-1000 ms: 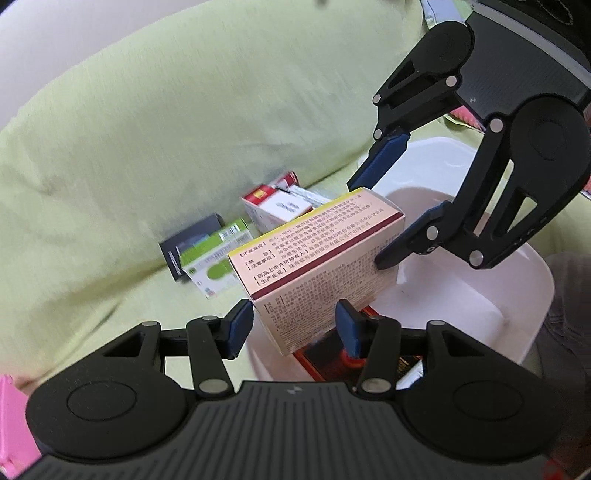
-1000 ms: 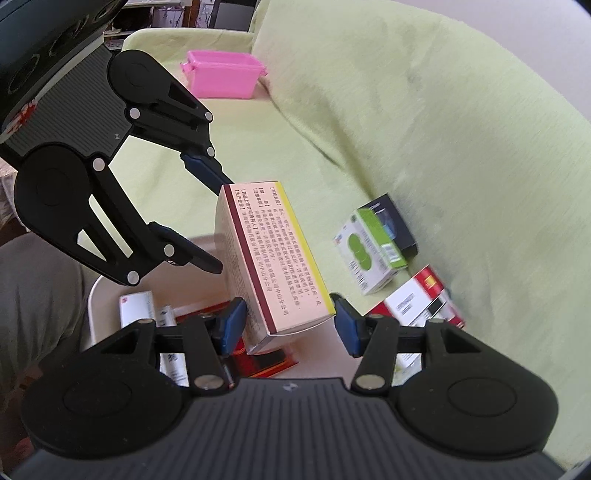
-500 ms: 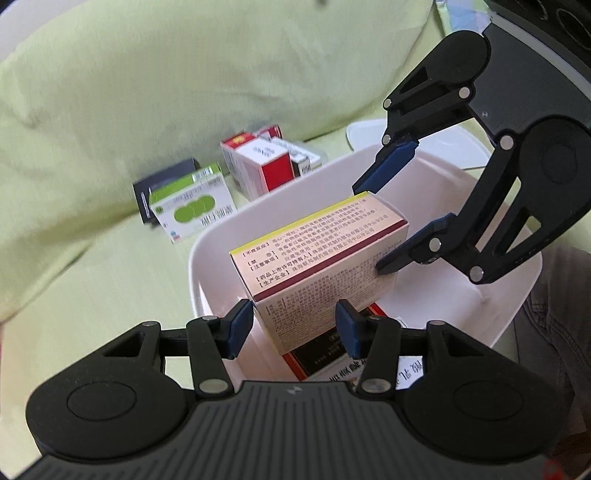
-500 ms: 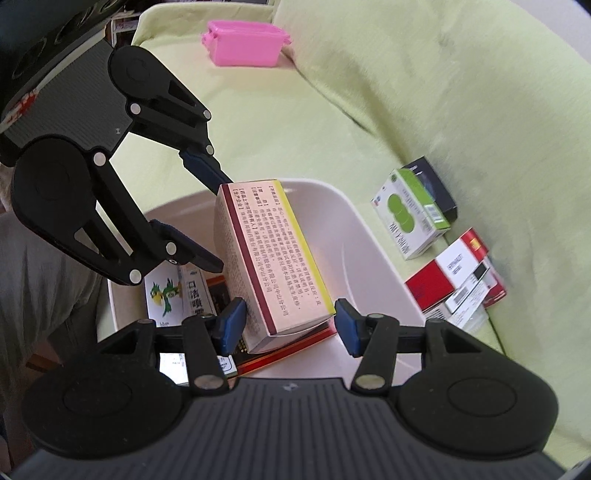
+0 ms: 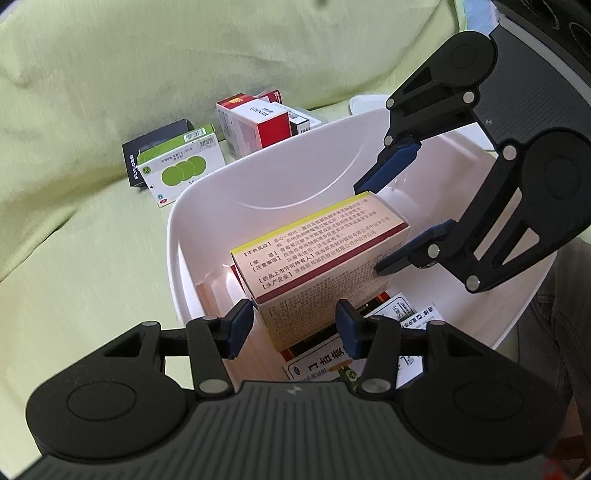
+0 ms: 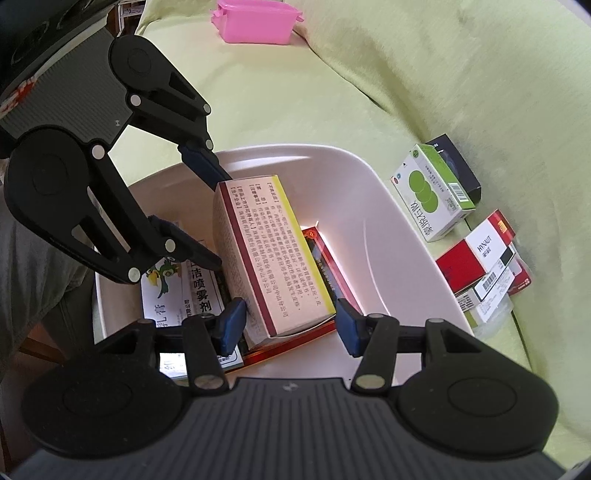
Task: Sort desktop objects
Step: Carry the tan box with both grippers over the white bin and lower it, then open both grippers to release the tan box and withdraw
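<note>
A pink-beige medicine box (image 5: 317, 254) with a yellow edge and a dark red stripe hangs lengthwise inside the white bin (image 5: 173, 236). My left gripper (image 5: 293, 328) is shut on its near end. My right gripper (image 5: 375, 230) comes in from the right and is shut on the far end. The right wrist view mirrors this: the same box (image 6: 269, 251) sits between the right gripper (image 6: 290, 326) pads, with the left gripper (image 6: 218, 218) on the other end. Under it in the bin (image 6: 388, 258) lies a red box (image 6: 325, 254). Whether they touch is unclear.
On the green sofa cover beyond the bin lie a green-and-white box (image 6: 428, 195), a black box (image 6: 458, 162) and a pile of red-and-white boxes (image 6: 476, 251). A white box with a parrot (image 6: 177, 288) lies in the bin. A pink container (image 6: 255, 22) stands far off.
Both grippers have carried the medicine box down from above the sofa cover into the white bin. Their hold on it has not changed.
</note>
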Motion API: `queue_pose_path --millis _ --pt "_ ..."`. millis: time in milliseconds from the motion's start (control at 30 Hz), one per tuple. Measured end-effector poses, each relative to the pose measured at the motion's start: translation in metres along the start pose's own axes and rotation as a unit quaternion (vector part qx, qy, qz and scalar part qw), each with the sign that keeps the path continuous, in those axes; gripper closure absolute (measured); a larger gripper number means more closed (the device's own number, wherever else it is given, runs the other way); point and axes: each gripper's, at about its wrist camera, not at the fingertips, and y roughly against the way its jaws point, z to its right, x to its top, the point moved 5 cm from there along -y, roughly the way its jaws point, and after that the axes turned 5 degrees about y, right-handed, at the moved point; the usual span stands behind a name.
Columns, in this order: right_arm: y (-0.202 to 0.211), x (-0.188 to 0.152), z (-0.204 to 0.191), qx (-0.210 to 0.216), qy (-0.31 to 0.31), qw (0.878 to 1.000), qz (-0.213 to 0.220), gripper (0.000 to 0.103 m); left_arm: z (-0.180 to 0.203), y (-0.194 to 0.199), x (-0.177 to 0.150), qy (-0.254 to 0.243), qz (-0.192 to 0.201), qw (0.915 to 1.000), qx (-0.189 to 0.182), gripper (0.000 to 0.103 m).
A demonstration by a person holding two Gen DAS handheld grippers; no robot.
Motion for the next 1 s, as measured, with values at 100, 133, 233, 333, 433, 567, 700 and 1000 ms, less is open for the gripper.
queue_pose_path --millis 100,133,233,333,433,567,700,1000 --pt "-0.002 0.000 0.000 0.002 0.003 1.000 -0.002 0.054 -0.001 -0.002 -0.001 0.001 -0.005 1.0000 0.000 0.049" --pt "-0.003 -0.001 -0.001 0.002 0.004 1.000 -0.003 0.054 -0.001 -0.002 -0.001 0.002 -0.007 1.0000 0.001 0.050" --pt "-0.010 0.000 0.001 0.006 0.006 1.000 -0.008 0.054 0.000 -0.003 -0.003 0.003 -0.015 0.9999 0.000 0.049" --pt "-0.013 -0.001 -0.001 0.010 0.006 1.000 -0.011 0.054 0.001 -0.006 -0.005 0.002 -0.021 0.9998 0.000 0.049" --pt "-0.013 -0.002 -0.003 0.014 0.004 1.000 -0.012 0.058 0.001 -0.006 -0.008 0.005 -0.024 0.9997 -0.003 0.049" --pt "-0.010 -0.003 -0.003 0.017 -0.003 1.000 -0.009 0.058 0.003 -0.002 -0.011 0.005 -0.022 0.9997 -0.007 0.049" --pt "0.003 -0.006 -0.001 0.023 -0.029 0.999 0.008 0.058 0.004 0.007 -0.012 0.010 -0.015 0.9998 -0.006 0.049" --pt "0.027 -0.033 0.037 -0.024 -0.204 0.979 0.010 0.058 -0.001 0.029 -0.006 0.038 0.014 0.9991 -0.013 0.049"
